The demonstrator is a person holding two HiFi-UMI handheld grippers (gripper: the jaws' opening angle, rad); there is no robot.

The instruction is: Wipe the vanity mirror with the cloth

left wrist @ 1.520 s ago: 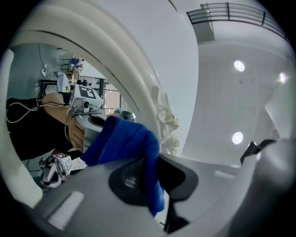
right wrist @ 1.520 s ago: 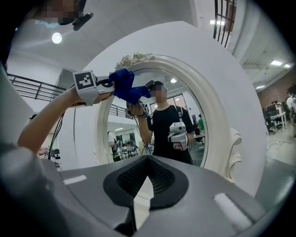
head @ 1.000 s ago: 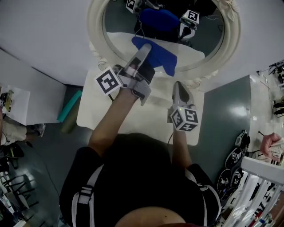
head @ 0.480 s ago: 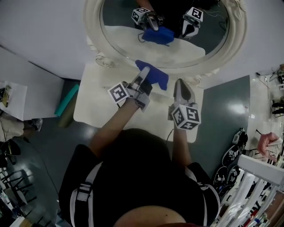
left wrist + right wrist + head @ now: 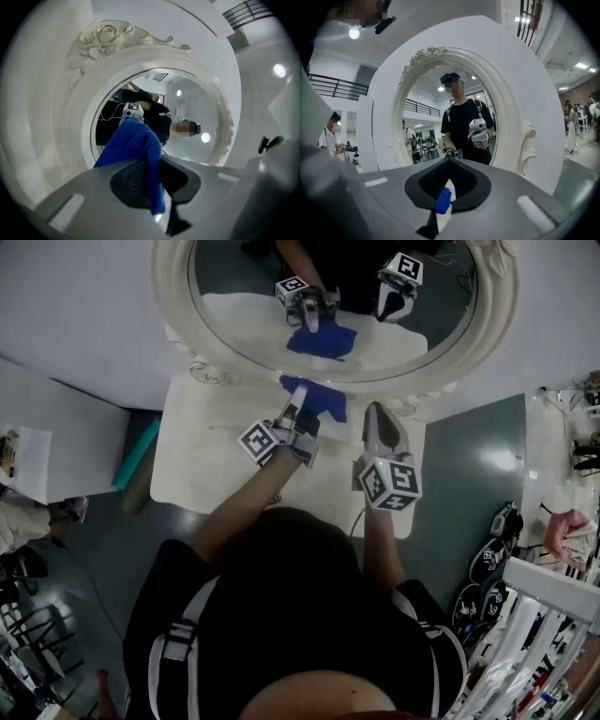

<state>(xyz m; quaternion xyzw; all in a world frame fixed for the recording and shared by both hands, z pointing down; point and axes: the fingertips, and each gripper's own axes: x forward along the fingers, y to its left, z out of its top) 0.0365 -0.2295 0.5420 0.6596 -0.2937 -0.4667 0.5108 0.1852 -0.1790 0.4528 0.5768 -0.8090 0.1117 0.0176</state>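
The left gripper (image 5: 298, 395), jaws clamped on the soft blue cloth (image 5: 323, 401), has dropped from the glass of the white-framed oval vanity mirror (image 5: 178, 324) towards the cream tabletop (image 5: 202, 465), so the wiping looks finished or paused, while the right gripper (image 5: 375, 418) idles with jaws pressed together on nothing.

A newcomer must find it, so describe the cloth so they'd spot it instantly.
Find the oval white-framed mirror at the back of the white table. At its lower rim the left gripper pinches the cloth: a crumpled bright blue rag, the only coloured thing there.
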